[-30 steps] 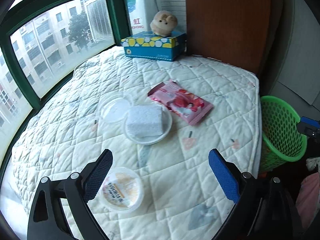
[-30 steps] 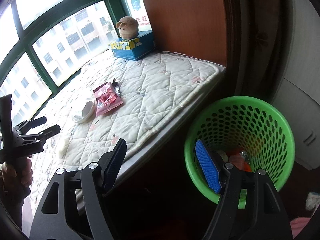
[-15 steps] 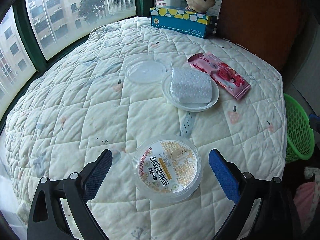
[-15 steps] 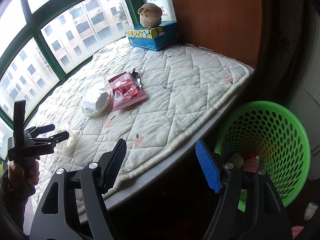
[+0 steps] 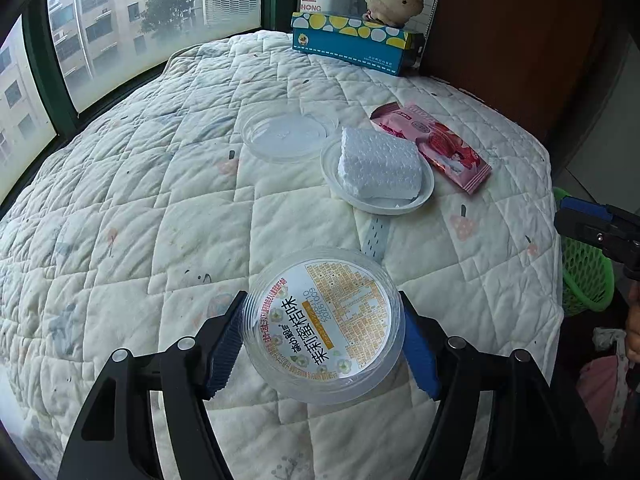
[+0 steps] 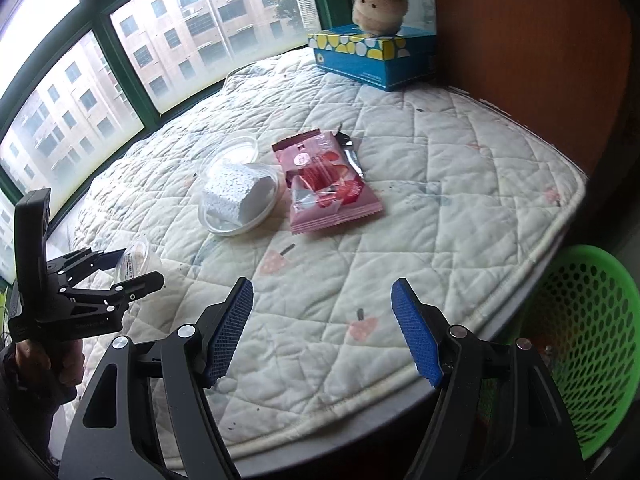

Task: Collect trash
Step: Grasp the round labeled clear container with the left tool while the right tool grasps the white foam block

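Note:
A round clear plastic cup (image 5: 324, 324) with a printed white and orange lid sits between the blue pads of my left gripper (image 5: 322, 312). The jaws are closing and both pads touch its rim. In the right wrist view the cup (image 6: 136, 260) tilts in the left gripper (image 6: 120, 272), held in a hand. My right gripper (image 6: 322, 320) stands open and empty above the mattress's near edge. Farther back lie a white plate (image 5: 352, 192) bearing a foam block (image 5: 380, 164), a clear lid (image 5: 288, 136) and a pink snack wrapper (image 5: 436, 148).
A green mesh basket (image 6: 592, 340) stands on the floor beside the quilted mattress (image 6: 440, 200), with some trash inside. A blue tissue box (image 5: 352, 44) with a plush toy (image 5: 394, 0) sits at the far end by the windows. A wooden panel (image 6: 520, 40) is on the right.
My left gripper came down over the cup and its jaws narrowed onto the rim. The right gripper swung away from the green basket to the mattress edge, still open.

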Demonstrator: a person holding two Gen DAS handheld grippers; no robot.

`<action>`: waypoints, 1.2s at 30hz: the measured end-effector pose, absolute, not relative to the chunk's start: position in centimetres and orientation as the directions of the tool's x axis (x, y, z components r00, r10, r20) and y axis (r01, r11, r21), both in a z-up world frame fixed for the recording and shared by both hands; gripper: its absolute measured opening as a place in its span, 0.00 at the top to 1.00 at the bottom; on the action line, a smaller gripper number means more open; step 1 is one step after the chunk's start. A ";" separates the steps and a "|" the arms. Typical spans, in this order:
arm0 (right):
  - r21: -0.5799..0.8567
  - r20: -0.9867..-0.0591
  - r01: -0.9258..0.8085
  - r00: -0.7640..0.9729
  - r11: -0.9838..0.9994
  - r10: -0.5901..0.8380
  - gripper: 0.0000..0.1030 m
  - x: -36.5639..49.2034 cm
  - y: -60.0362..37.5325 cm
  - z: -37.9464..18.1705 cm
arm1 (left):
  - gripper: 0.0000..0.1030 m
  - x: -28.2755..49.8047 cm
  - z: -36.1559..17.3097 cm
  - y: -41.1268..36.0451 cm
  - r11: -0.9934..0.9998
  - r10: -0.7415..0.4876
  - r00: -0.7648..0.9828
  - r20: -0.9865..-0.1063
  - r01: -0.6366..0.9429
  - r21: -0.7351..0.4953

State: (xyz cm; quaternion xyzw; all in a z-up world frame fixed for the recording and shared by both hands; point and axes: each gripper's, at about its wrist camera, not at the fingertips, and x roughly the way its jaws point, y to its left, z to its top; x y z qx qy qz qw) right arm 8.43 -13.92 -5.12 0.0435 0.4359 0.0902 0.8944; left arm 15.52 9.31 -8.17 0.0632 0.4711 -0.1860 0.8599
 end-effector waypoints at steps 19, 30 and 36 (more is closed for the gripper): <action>0.248 -0.810 -0.157 0.507 0.956 0.294 0.32 18.2 -5.5 -6.7 | 0.34 17.0 -7.6 12.7 0.928 -0.269 0.517 -0.813 0.366 -0.075; 0.199 -0.843 -0.062 0.497 0.978 0.203 0.31 21.0 -3.7 -8.0 | 0.34 17.4 -8.6 13.1 0.922 -0.299 0.503 -0.811 0.373 -0.108; 0.180 -0.854 -0.054 0.487 0.982 0.183 0.33 21.0 -3.7 -9.0 | 0.34 17.4 -8.5 13.2 0.922 -0.306 0.505 -0.807 0.368 -0.120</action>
